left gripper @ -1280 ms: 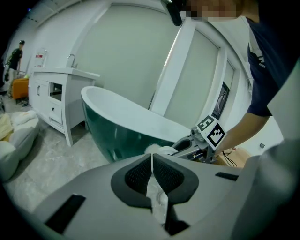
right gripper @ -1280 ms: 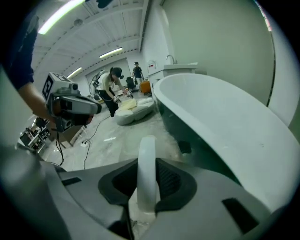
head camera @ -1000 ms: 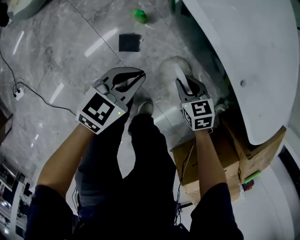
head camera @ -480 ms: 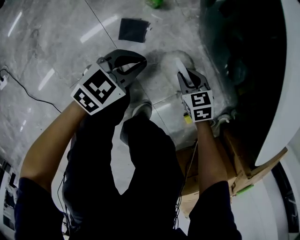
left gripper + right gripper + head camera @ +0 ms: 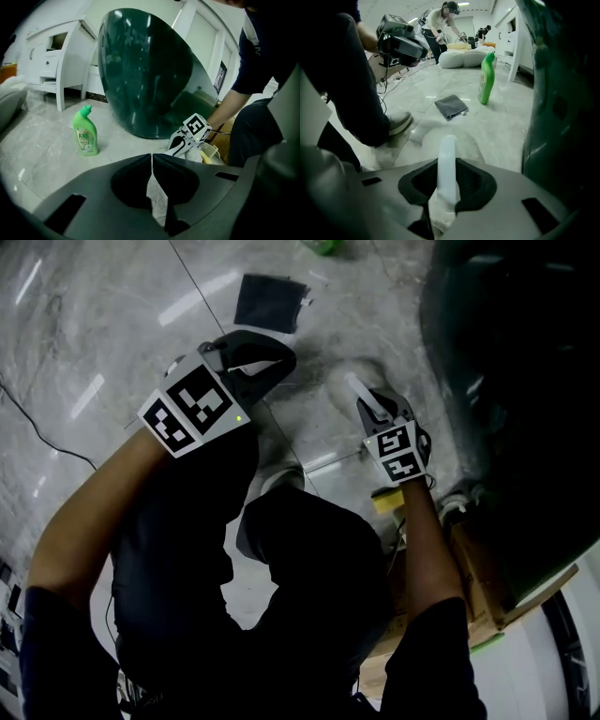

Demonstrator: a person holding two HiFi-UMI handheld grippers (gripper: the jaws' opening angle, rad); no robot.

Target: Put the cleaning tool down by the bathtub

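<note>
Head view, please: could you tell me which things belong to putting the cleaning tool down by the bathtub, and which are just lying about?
Belongs to the job:
- cleaning tool, clamped in the right gripper
- bathtub

Just lying about:
- green bottle
- dark cloth
- cardboard box
- left gripper, fingers shut, idle

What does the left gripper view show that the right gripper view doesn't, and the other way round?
Only the left gripper view: the right gripper seen from outside, with its marker cube. Only the right gripper view: the white handle clamped in its jaws, a dark cloth, a shoe and the left gripper. Both: the green bottle and the dark green bathtub.
</note>
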